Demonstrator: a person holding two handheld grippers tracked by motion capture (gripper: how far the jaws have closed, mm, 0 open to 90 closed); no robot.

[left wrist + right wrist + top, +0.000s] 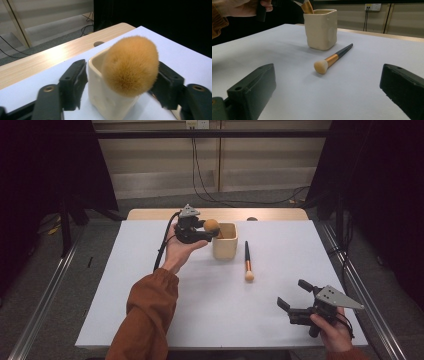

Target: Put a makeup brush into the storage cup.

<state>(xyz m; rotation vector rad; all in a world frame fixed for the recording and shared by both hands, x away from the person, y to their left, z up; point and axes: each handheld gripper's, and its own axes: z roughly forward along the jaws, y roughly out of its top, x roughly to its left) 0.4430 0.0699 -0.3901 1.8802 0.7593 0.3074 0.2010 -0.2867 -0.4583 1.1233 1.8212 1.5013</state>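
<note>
Near the tabletop's (150,320) front right corner our right tongs (295,296) gape empty. Our left tongs (120,82), parted, flank the fluffy orange brush (130,65) leaning in the cream ceramic cup (100,85) toward the rear edge; brushing against it could topple the cup.

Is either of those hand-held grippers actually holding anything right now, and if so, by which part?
Nothing is held. The left hand-held gripper stands open around the fluffy brush sitting in the cream cup, pads not pressing. The right hand-held gripper is open and empty.
</note>
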